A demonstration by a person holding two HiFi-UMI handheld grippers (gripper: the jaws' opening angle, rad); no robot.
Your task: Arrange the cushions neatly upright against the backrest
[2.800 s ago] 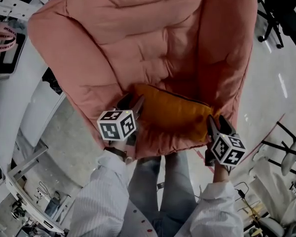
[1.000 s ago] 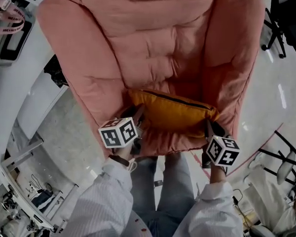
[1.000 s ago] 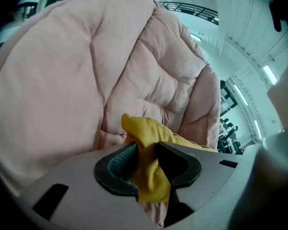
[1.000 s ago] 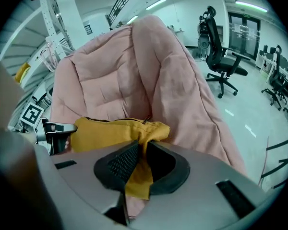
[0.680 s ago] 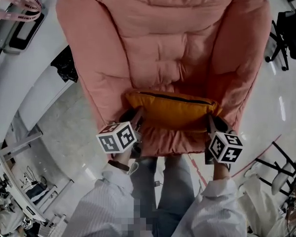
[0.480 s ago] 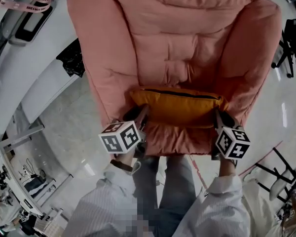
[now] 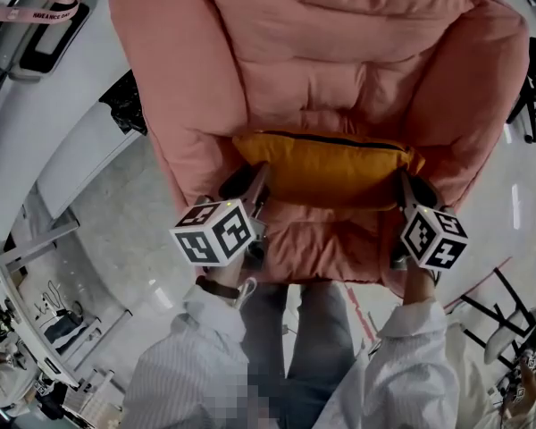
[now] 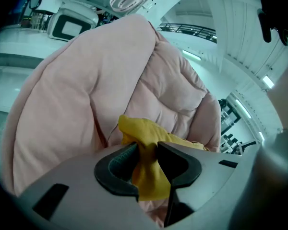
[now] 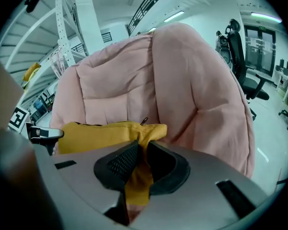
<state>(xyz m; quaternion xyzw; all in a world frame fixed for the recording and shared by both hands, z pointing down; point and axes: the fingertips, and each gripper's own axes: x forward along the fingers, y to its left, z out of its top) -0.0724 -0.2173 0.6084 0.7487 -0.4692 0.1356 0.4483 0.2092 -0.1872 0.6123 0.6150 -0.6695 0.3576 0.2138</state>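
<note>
Pinching the yellow cushion [image 7: 326,168] by its ends, the left tongs [image 7: 253,179] clamp the 9 o'clock corner and the right tongs [image 7: 401,184] the 3 o'clock corner. It stands on edge on the pink armchair [image 7: 174,88], close before the backrest [image 7: 330,61].

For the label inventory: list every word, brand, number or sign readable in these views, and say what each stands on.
No text can be read in full.
Pink strap, top left of the head view: white print, too blurred to read.
Marker cubes: black-and-white square patterns only, no letters or numbers.
Orange cushion and pink armchair: no print visible.
</note>
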